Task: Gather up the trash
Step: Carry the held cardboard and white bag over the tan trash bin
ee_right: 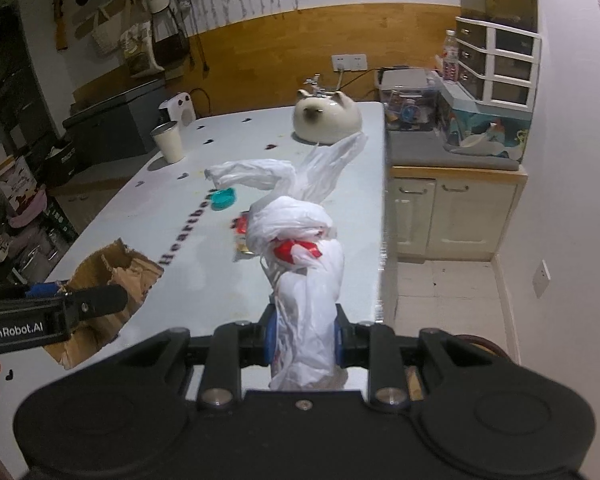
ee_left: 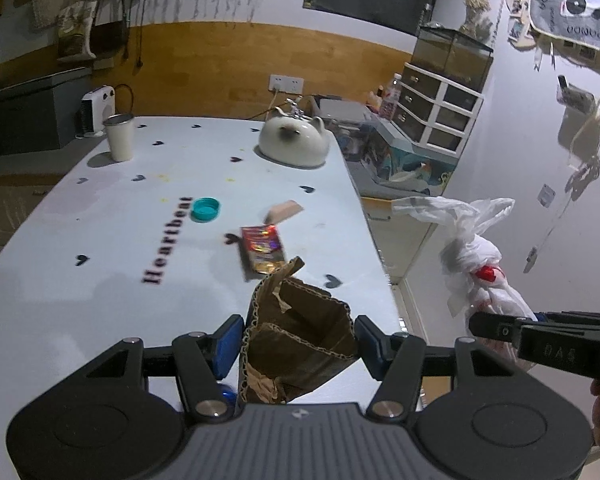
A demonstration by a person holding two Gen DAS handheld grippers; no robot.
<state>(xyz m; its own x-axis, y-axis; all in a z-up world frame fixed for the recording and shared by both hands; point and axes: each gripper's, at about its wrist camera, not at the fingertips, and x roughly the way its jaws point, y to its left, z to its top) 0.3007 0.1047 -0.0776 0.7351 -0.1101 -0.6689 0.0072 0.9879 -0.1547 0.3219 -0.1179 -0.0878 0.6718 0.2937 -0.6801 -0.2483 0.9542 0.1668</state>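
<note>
Gripping a torn brown cardboard piece [ee_left: 300,332] between the blue pads of the left gripper [ee_left: 299,344], holding it up just above the near part of the white table [ee_left: 100,280]; pinching a knotted white plastic bag [ee_right: 304,280] between both fingers of the right gripper [ee_right: 303,340], with the bag's loose handles [ee_right: 260,174] flopping forward and a red patch [ee_right: 296,250] showing through the plastic. Lying on the tabletop past the cardboard: a shiny red snack wrapper [ee_left: 262,252], a small tan block [ee_left: 286,211] just beyond it, and a teal bottle cap [ee_left: 205,209] beside the printed word "Heartbeat" [ee_left: 168,240]. Standing farther back, well apart from the trash: a pale cup [ee_left: 119,138] toward the left edge and a white cat-shaped ceramic piece [ee_left: 292,142] toward the far right corner. Showing to the right of the table, in the right wrist view: cream cabinets [ee_right: 452,216] and a white drawer unit [ee_right: 496,68] against the wall
</note>
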